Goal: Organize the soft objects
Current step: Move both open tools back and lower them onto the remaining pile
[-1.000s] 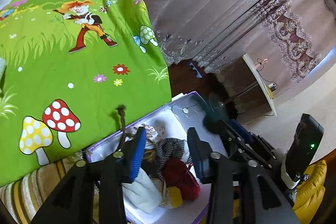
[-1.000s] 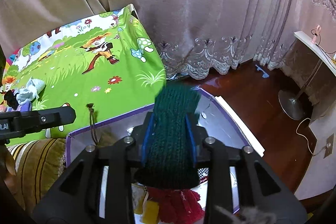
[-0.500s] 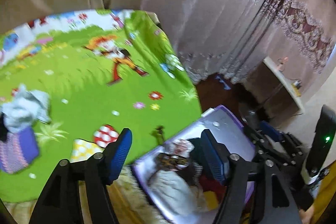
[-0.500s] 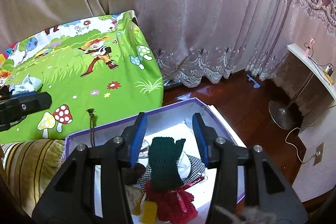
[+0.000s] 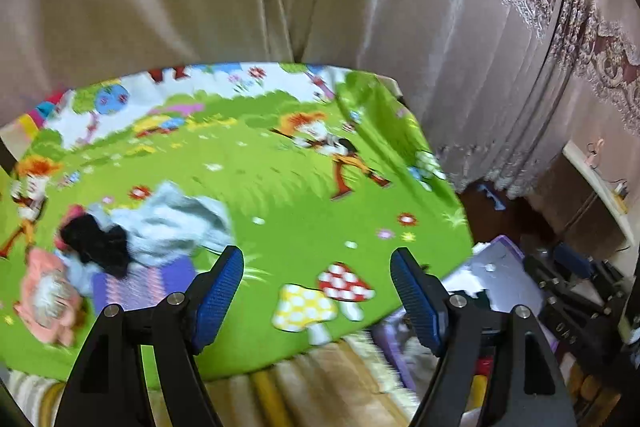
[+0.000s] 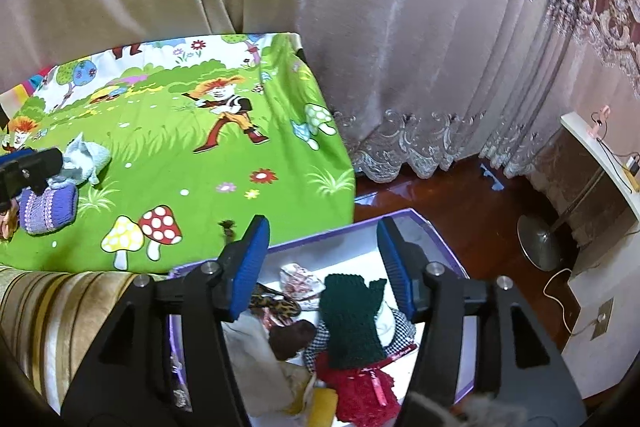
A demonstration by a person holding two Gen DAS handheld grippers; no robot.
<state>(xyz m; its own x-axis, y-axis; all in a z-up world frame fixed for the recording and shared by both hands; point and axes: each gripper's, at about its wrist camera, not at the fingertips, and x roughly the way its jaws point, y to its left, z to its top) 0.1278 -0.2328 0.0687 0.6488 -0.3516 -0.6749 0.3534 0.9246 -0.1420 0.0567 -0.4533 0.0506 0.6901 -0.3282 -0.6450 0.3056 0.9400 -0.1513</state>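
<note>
A purple-rimmed white box (image 6: 404, 217) stands on the floor beside the bed. A dark green knitted piece (image 6: 352, 319) lies in it on top of red, checked and cream soft things. My right gripper (image 6: 322, 259) hovers over the box, its jaws opening, nothing between them. My left gripper (image 5: 316, 285) is above the green cartoon blanket (image 5: 280, 195), jaws opening and empty. To its left lies a pile: a pale blue cloth (image 5: 176, 219), a black piece (image 5: 96, 245), a purple knitted piece (image 5: 140, 285) and a pink one (image 5: 44, 303).
Beige curtains (image 6: 360, 27) hang behind the bed. A striped beige cover (image 6: 60, 311) runs along the bed's near edge. A fan base (image 6: 540, 243), a white shelf (image 6: 600, 163) and a cable lie on the wooden floor at the right.
The right gripper let go of the green knitted piece, which dropped into the box, and rose a little. The left gripper opened and swung from the box left toward the pile on the blanket.
</note>
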